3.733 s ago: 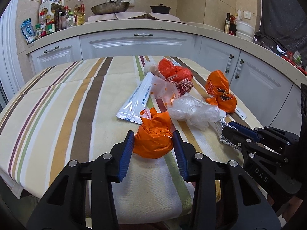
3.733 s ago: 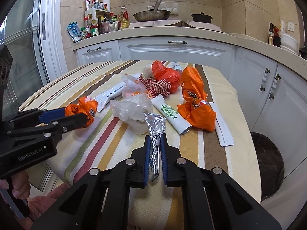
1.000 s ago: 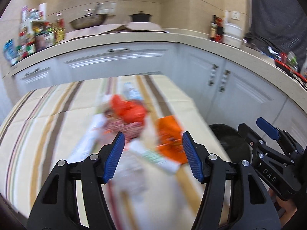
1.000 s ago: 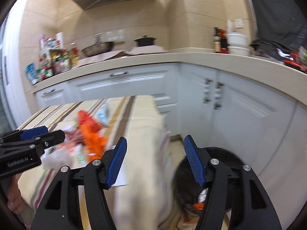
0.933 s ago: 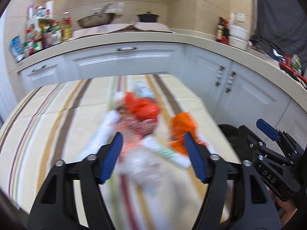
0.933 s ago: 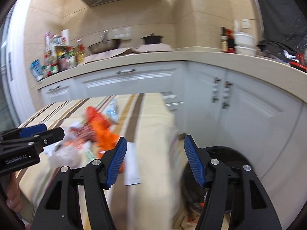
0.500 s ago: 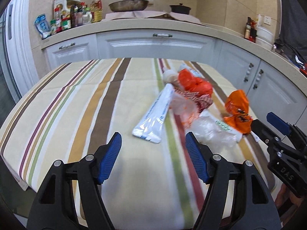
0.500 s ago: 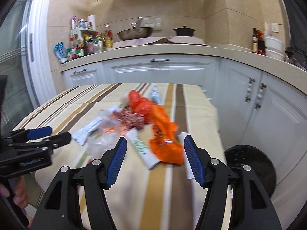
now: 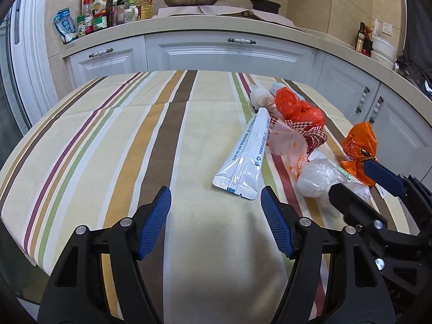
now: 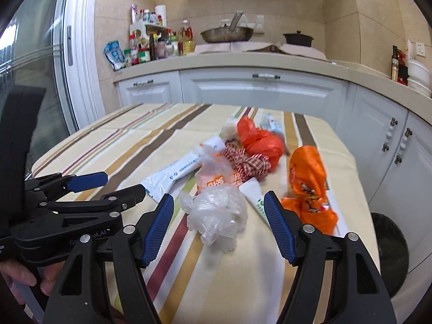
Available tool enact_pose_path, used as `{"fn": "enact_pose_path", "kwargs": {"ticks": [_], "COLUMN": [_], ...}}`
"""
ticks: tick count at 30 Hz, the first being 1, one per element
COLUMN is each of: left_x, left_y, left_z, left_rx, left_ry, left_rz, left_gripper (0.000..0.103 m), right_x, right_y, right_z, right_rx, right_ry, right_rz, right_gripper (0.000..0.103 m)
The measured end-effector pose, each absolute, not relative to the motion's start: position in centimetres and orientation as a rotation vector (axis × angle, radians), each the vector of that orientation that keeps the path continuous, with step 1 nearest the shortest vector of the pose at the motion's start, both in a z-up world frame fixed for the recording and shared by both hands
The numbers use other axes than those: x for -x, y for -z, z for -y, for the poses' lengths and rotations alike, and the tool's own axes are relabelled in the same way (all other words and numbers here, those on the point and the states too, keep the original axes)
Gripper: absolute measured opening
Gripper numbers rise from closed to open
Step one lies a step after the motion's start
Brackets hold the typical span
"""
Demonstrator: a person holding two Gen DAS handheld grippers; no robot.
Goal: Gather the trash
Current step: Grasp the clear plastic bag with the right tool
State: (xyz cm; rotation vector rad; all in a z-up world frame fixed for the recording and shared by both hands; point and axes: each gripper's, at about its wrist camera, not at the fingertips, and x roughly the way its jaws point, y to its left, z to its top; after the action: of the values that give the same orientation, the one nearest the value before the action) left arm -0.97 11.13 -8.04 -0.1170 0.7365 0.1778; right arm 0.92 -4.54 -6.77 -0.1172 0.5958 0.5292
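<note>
Left tool [image 9: 216, 202] apart, empty; right tool [image 10: 218, 208] just widened, straddling clear plastic wad [image 10: 216, 213]

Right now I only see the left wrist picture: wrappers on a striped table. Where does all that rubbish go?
Observer: The right wrist view shows a black bin on the floor, just past the table's right edge.
Operator: Are the other tongs at my right holding anything?
Observer: No. The right tongs are open and have just been opening wider. The crumpled clear bag lies framed between their tips, not pinched.
</note>
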Motion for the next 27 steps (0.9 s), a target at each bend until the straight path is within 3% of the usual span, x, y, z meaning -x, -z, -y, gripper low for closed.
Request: {"fn": "enact_pose_path", "kwargs": {"ticks": [3, 5, 8, 27], "left_x": [0.7, 0.7, 0.6, -1.6], "left_y": [8.3, 8.3, 8.4, 8.7], "left_z": [-11.3, -11.3, -11.2, -9.1], "left_rx": [0.120, 0.119, 0.119, 0.090], "left_ry": [-0.177, -0.177, -0.171, -0.158], "left_rz": [-0.743, -0.745, -0.747, -0.762], "left_gripper": [0.067, 0.067, 0.067, 0.067], "right_x": [-1.4, -1.7, -1.6, 0.0], "right_y": [7.2, 7.5, 7.6, 4.2], "right_z": [4.4, 4.4, 4.6, 10.1], "right_rx": [0.119, 0.115, 0.119, 0.093], "right_ry": [-0.524, -0.539, -0.545, -0.434], "right_rz": [-0.622, -0.648, -0.646, -0.515], "right_gripper": [0.059, 0.040, 0.032, 0.029]}}
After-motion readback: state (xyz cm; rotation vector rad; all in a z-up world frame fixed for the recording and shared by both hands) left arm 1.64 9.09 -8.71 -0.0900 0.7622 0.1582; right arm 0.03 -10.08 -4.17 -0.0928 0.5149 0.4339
